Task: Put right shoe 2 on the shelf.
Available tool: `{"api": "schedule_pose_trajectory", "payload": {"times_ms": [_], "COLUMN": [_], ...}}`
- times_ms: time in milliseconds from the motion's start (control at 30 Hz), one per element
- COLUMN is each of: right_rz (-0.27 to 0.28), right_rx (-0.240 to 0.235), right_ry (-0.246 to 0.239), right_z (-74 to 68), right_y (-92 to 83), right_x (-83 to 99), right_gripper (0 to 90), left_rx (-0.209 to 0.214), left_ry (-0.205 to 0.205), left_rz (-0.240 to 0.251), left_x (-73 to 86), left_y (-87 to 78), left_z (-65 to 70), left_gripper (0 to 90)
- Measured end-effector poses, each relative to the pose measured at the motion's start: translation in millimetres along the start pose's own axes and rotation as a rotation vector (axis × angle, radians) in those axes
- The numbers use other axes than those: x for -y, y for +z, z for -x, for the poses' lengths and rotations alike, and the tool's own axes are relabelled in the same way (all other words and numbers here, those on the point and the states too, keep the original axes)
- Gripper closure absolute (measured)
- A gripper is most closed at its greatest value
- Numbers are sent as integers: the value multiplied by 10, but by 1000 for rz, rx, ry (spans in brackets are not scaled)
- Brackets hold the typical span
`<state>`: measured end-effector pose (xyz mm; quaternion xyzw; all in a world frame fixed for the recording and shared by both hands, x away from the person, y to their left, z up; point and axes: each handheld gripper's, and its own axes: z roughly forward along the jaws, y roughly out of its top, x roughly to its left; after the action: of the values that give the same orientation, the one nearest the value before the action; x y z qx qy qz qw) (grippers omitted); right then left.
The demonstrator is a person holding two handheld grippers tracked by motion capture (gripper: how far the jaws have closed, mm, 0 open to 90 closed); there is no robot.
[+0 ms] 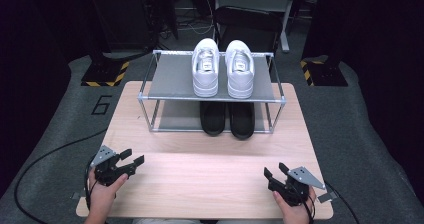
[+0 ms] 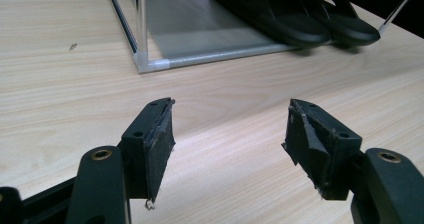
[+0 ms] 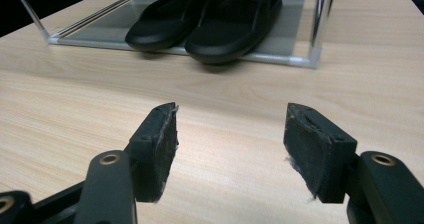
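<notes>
While both hands sit low near the front edge of the wooden surface (image 1: 200, 184) in the high view, the left gripper (image 1: 132, 160) and the right gripper (image 1: 272, 171) each have their jaws spread wide with nothing between them. Well ahead of them is a metal shoe rack (image 1: 212, 100), with white sneakers (image 1: 222, 66) side by side on the top shelf and black slippers (image 1: 227, 119) on the bottom one, toes poking out past the front rail.

In the left gripper view, the left gripper (image 2: 230, 134) is wide open over bare wood, and the slippers (image 2: 300, 19) are off to the upper right, beyond the rack's corner post.

Same deal in the right gripper view: the right gripper (image 3: 230, 136) gapes, holding nothing, and the slippers (image 3: 210, 21) lie straight ahead, well apart from it.
</notes>
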<state>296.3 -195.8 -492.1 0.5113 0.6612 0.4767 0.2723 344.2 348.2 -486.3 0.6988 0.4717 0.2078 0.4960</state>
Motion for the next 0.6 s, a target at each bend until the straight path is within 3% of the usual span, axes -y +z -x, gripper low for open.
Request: {"api": "schedule_pose_trajectory", "payload": {"times_ms": [233, 433, 600], "right_rz": [-45, -104, -104], "right_rx": [39, 38, 68], "right_ry": [8, 9, 9], "right_z": [65, 80, 29], "right_y": [48, 125, 130], "right_x": [154, 218, 225], "right_gripper": [380, 395, 435], "left_rx": [9, 21, 18], "left_ry": [17, 23, 15], "left_rz": [-8, -44, -69], "left_x": [123, 178, 224], "left_y": [77, 122, 168], "left_z": [25, 32, 46], "left_gripper": [358, 359, 360]}}
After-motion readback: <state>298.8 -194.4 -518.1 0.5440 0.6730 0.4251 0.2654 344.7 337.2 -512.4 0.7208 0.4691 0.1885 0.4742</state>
